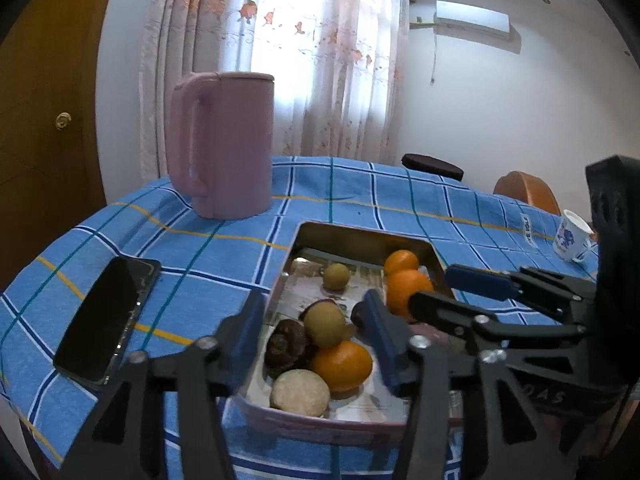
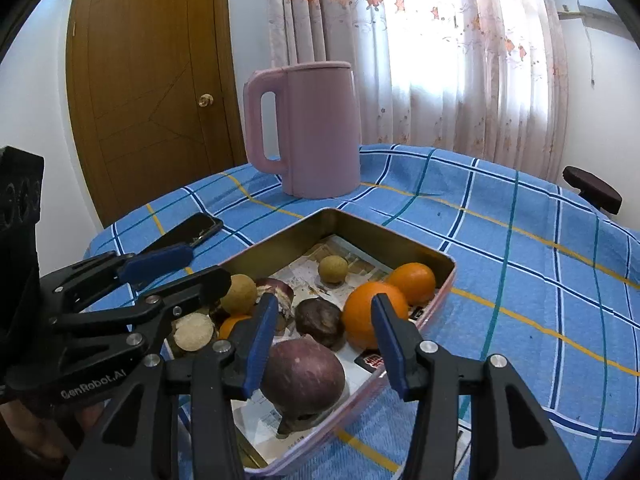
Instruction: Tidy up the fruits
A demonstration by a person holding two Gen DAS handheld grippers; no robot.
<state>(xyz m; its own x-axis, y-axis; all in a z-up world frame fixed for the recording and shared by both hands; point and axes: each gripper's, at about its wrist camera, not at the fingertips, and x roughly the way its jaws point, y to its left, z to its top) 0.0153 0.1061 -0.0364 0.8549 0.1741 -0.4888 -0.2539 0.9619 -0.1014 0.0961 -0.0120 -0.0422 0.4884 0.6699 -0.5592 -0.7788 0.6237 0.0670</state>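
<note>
The big purple fruit [image 2: 304,376] lies in the tin [image 2: 360,232], near corner, on its paper lining. It sits dead ahead of the right claw [image 2: 325,304], low btwn the two blue fingers. The left pad is right at its side and the right pad stands off it, so we read this claw as released w/ nothing gripped. The fruit is roundish w/ no real long axis, so approach angle shouldn't matter much. The right hand is clearly nearer.

The left claw [image 1: 314,300] is also released, hovering over the tin's other near corner.

Count in tin:
- 3 oranges
- 3 tan round fruits
- at least 3 dark purple ones, some hidden

Around it on the blue checked surface [image 2: 520,280]: 1 pink jug [image 2: 316,128], 1 phone [image 1: 108,316], 1 mug [image 1: 570,238].
</note>
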